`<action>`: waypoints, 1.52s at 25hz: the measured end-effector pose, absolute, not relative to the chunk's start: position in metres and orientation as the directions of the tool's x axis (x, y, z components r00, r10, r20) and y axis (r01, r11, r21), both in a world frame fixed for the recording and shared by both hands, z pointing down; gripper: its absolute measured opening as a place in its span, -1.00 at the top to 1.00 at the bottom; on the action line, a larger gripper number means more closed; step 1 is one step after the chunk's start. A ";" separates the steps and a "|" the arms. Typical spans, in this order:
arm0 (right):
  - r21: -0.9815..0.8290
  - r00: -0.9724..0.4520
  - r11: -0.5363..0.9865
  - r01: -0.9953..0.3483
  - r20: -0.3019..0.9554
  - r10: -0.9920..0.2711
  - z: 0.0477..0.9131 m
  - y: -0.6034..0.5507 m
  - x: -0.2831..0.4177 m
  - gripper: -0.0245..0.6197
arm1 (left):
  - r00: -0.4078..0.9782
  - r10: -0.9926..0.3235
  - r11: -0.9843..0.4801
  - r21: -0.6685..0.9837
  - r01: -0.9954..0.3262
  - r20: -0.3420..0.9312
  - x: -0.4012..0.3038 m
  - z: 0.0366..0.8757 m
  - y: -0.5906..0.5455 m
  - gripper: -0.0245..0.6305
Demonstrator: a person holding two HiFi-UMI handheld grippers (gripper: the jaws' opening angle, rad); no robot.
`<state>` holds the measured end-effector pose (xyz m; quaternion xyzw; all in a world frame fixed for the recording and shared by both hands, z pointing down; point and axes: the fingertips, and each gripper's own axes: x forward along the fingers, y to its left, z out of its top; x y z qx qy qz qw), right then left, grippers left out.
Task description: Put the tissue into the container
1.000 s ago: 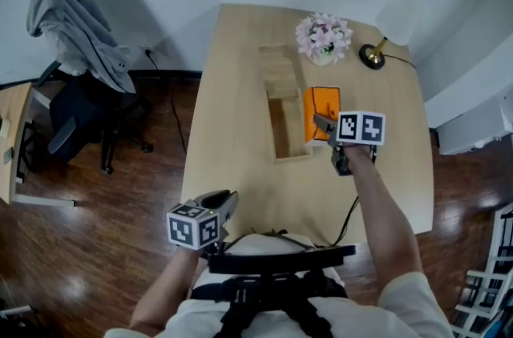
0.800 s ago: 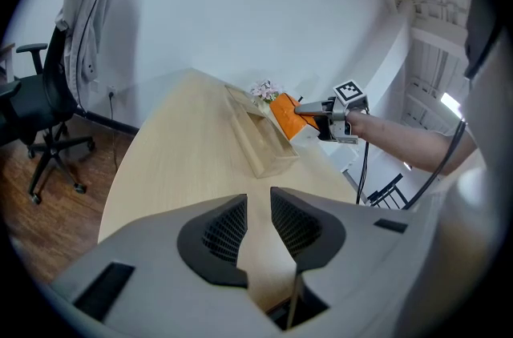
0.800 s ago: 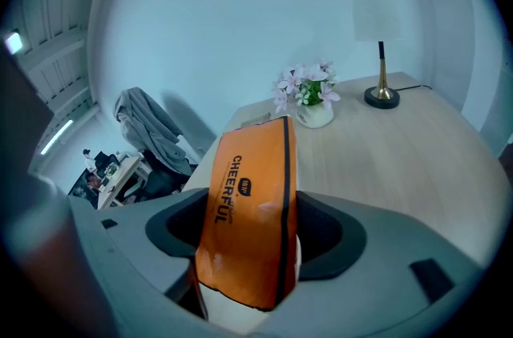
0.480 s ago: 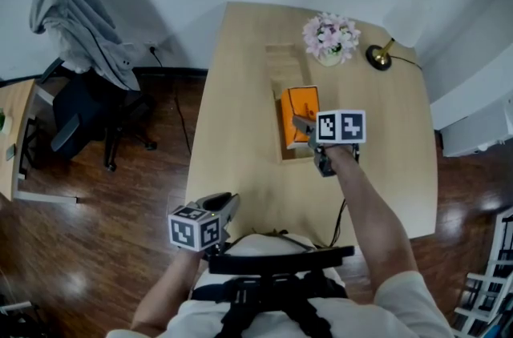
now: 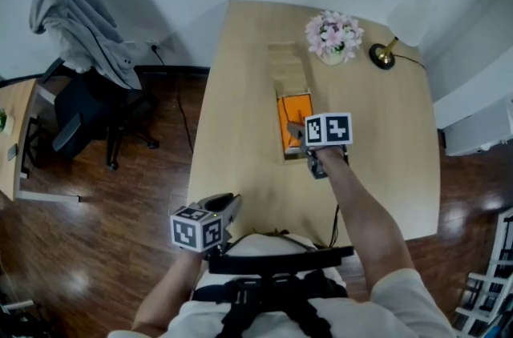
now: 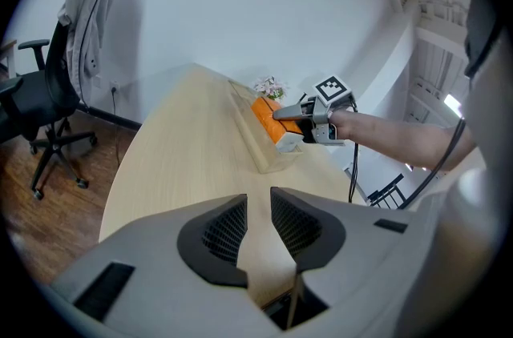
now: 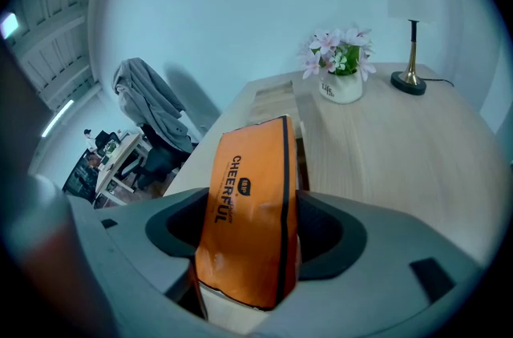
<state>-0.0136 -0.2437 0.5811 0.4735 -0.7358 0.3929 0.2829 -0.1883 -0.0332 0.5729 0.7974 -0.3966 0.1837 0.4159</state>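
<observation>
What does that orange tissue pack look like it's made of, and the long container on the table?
Tissue pack: probably thin plastic film, slightly glossy, judging by the soft sheen and crisp print.
Container: seemingly pale wood, matte, same light tone as the table; could be laminate.

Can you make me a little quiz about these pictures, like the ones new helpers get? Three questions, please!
1. Pick one: what is the right gripper holding?
A. a flower pot
B. an orange tissue pack
C. a grey jacket

2. True or false: the left gripper is touching the wooden container.

3. Fill in the word: at the far end of the table, the pink flowers stand beside a ____ with a gold base.

Key
1. B
2. False. It is near the person's body, apart from the container and empty.
3. lamp
</observation>
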 end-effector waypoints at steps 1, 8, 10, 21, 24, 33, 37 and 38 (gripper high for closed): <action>-0.305 -0.386 0.242 -0.921 0.794 -0.469 0.585 -0.243 -0.014 -0.10 | 0.619 -0.477 -0.341 0.518 -0.785 0.624 -0.188 0.573 -0.033 0.64; -0.219 -0.313 0.247 -0.944 0.834 -0.455 0.601 -0.243 -0.016 -0.15 | 0.619 -0.470 -0.344 0.515 -0.785 0.629 -0.187 0.573 -0.030 0.64; -0.236 -0.321 0.233 -0.943 0.826 -0.462 0.599 -0.243 -0.020 -0.18 | 0.619 -0.471 -0.344 0.515 -0.785 0.628 -0.187 0.571 -0.029 0.64; -0.399 -0.438 0.184 -0.898 0.777 -0.453 0.589 -0.243 -0.023 -0.33 | 0.626 -0.462 -0.355 0.516 -0.780 0.628 -0.185 0.571 -0.029 0.64; -0.421 -0.454 0.178 -0.890 0.772 -0.445 0.588 -0.239 -0.020 -0.33 | 0.630 -0.455 -0.362 0.516 -0.776 0.629 -0.182 0.571 -0.029 0.64; -0.475 -0.503 0.186 -0.860 0.731 -0.461 0.576 -0.233 -0.013 -0.33 | 0.639 -0.453 -0.377 0.516 -0.769 0.622 -0.173 0.566 -0.034 0.64; -0.501 -0.534 0.205 -0.841 0.706 -0.465 0.567 -0.228 -0.012 -0.33 | 0.642 -0.458 -0.377 0.520 -0.767 0.615 -0.168 0.564 -0.033 0.64; -0.500 -0.537 0.213 -0.839 0.703 -0.466 0.565 -0.226 -0.011 -0.33 | 0.645 -0.462 -0.379 0.522 -0.764 0.609 -0.165 0.562 -0.033 0.64</action>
